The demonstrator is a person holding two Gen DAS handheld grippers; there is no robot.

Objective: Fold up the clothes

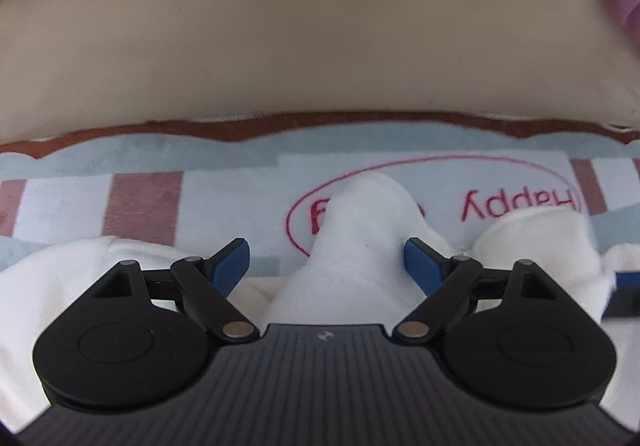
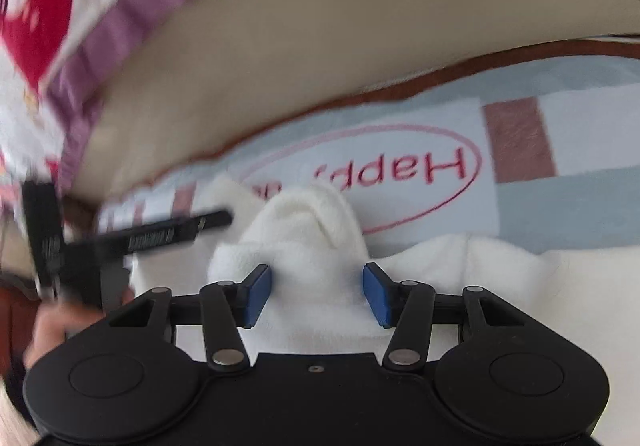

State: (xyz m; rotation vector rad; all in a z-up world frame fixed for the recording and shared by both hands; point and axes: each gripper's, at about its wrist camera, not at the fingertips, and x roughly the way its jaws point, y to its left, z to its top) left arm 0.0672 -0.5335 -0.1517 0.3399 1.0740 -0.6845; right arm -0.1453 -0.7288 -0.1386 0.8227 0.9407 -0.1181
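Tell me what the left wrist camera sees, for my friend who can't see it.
The left gripper has its blue jaws open around a raised bump of white fleece clothing, not squeezing it. Beyond is a striped blanket with "Happy" in red.

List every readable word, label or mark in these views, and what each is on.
"Happy", upside down, in a red oval on the blanket.
Second word in the oval: hidden by the white garment.
White print on the black bar: too blurred.
Small mark on the left gripper body: unreadable.

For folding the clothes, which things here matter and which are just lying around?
Job: white garment, left gripper, right gripper.
Lying about: "Happy" blanket, purple-trimmed pillow.
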